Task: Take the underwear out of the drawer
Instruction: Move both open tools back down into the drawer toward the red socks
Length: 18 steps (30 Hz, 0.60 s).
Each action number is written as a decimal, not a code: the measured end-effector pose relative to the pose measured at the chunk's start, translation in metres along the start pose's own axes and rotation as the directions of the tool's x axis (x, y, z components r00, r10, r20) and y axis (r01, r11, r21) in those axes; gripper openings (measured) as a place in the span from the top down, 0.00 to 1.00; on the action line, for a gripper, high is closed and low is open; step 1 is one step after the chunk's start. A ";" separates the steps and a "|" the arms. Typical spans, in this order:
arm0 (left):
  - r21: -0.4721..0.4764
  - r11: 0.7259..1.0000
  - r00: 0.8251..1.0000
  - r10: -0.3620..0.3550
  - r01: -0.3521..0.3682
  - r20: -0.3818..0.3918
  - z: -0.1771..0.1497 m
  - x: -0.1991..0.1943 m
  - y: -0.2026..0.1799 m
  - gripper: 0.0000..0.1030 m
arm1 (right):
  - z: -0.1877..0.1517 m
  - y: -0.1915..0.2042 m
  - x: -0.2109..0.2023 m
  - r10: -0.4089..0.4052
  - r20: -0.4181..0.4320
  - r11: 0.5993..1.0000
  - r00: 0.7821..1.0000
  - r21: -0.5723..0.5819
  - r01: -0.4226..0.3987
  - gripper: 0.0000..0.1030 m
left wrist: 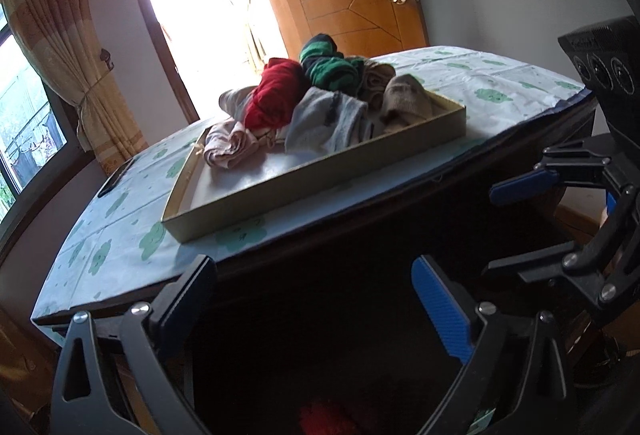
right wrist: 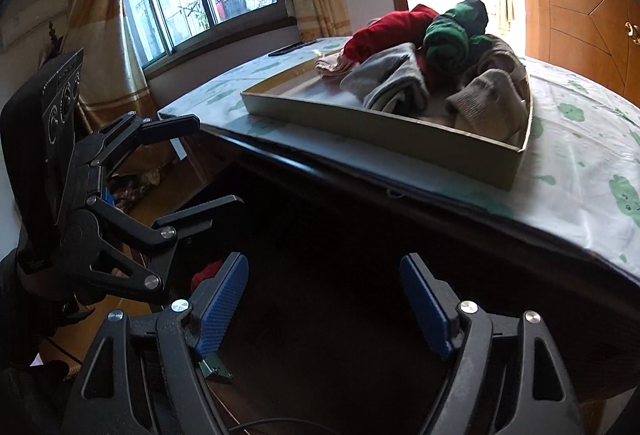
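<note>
Floral plastic sheeting covers the surface [left wrist: 120,235], pale with green blossoms, and it is the biggest thing before me. On it sits a shallow cardboard tray [left wrist: 320,191], evidently the drawer of the task, lying close to the surface's near edge. Heaped toward the tray's far end are rolled garments: a red bundle [left wrist: 276,95], a green-and-black one [left wrist: 328,65] just beside it, a grey piece [left wrist: 332,119] in front of those, a tan one [left wrist: 404,99] at the tray's right corner, and a pinkish roll [left wrist: 228,145] at the pile's left. Which of these counts as underwear I cannot tell for certain.

Both tongs hang below the surface's edge, well short of the tray. The left tongs [left wrist: 316,303] stand spread wide with nothing between them; the right tongs [right wrist: 324,299] are likewise parted and empty.

To do this well, I judge each should rise over the tray's near wall, pick one outer garment such as the grey piece, pinch deep into its fold, and lift straight so the neighbours stay put.
</note>
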<state>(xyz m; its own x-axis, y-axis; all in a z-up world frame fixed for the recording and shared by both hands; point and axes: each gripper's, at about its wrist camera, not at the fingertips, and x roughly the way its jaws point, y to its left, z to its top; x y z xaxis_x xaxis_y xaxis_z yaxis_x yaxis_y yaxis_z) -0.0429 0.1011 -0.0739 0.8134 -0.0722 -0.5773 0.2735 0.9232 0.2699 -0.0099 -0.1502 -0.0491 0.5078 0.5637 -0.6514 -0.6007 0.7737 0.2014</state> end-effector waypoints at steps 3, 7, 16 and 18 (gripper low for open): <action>-0.013 1.000 0.998 -0.012 0.012 -0.061 -0.017 0.003 0.008 0.03 | -0.003 0.005 0.012 0.027 -0.048 1.000 0.998 -0.003 -0.027 0.22; -0.059 0.997 0.987 -0.050 0.041 -0.152 -0.038 0.010 0.020 0.03 | -0.006 0.011 0.027 0.055 -0.121 0.998 0.991 0.006 -0.055 0.22; -0.133 0.986 0.935 -0.143 0.104 -0.326 -0.074 0.035 0.030 0.04 | -0.013 0.036 0.058 0.083 -0.272 0.994 0.959 -0.050 -0.100 0.22; -0.135 0.984 0.926 -0.155 0.115 -0.344 -0.077 0.037 0.031 0.05 | -0.012 0.036 0.065 0.092 -0.298 0.993 0.950 -0.047 -0.111 0.22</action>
<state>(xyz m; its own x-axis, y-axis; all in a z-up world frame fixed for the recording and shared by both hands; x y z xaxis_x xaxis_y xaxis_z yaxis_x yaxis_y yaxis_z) -0.0443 0.1561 -0.1463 0.5339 -0.0805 -0.8417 0.2930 0.9514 0.0949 -0.0062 -0.0887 -0.0933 0.2428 0.5210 -0.8183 -0.6816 0.6919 0.2383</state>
